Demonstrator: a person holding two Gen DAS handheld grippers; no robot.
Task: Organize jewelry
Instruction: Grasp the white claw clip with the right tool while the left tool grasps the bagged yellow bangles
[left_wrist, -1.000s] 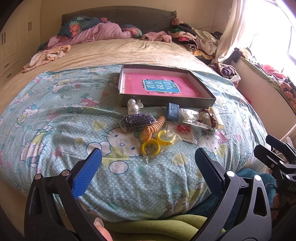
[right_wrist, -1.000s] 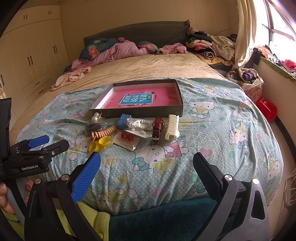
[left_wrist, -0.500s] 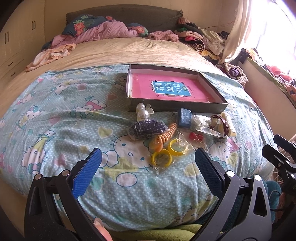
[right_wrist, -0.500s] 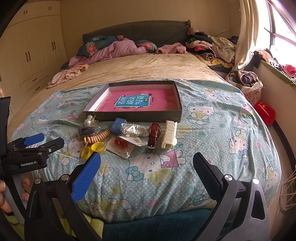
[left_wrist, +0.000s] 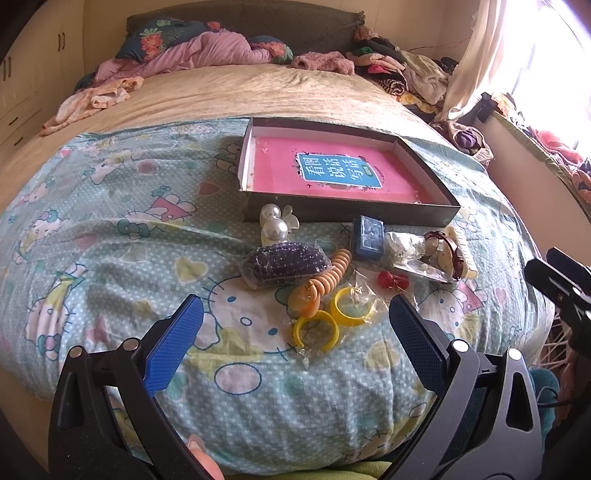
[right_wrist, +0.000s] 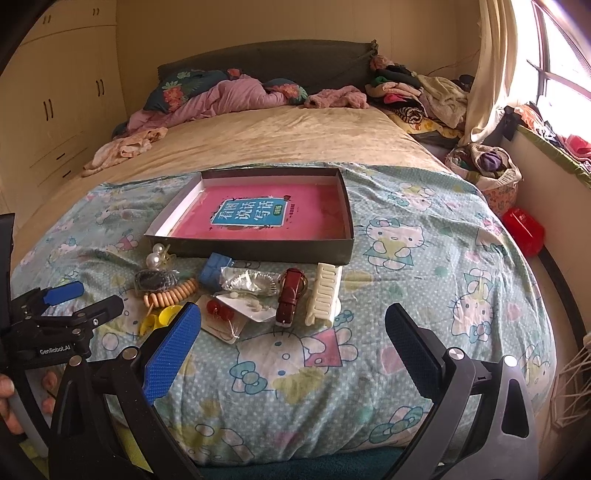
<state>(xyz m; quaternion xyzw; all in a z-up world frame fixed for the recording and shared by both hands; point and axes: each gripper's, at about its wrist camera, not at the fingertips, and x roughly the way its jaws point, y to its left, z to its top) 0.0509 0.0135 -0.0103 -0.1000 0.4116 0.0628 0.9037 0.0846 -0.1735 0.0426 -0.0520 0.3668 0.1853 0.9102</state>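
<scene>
Warm daylight cast from the window (right_wrist: 561, 74) at right, glare blown out there in both views, bed (left_wrist: 258, 96) evenly lit, edges bent and darkened by fisheye distortion, focus sharp.

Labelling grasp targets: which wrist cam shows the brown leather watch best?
Right wrist view. The brown leather watch lies unobstructed there, strap running lengthwise toward the camera, beside the cream hair comb. In the left wrist view the watch sits near the fisheye edge, seen side-on and partly hidden behind a clear plastic packet.
</scene>
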